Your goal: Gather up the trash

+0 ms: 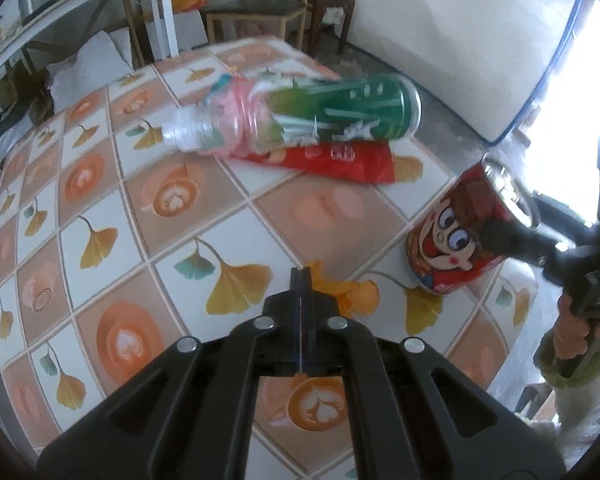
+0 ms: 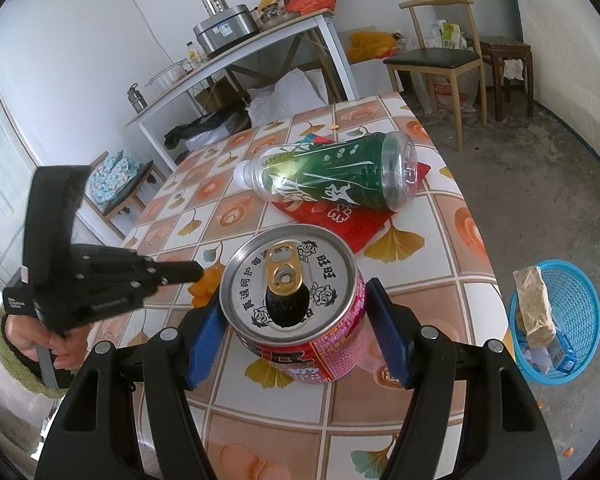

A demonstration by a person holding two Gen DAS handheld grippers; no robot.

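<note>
Right gripper (image 2: 296, 328) grasps the red can (image 2: 300, 312), tilted, its lower edge at the table (image 2: 440, 216) near the edge. Left gripper (image 1: 301, 280) is clenched on nothing, hovering over the tablecloth. A green bottle (image 2: 332, 172) lies on a red wrapper (image 2: 352, 220) mid-table. Only the right view shows the blue basket (image 2: 580, 300) on the floor, holding paper trash; only the left shows the can's cartoon face.
</note>
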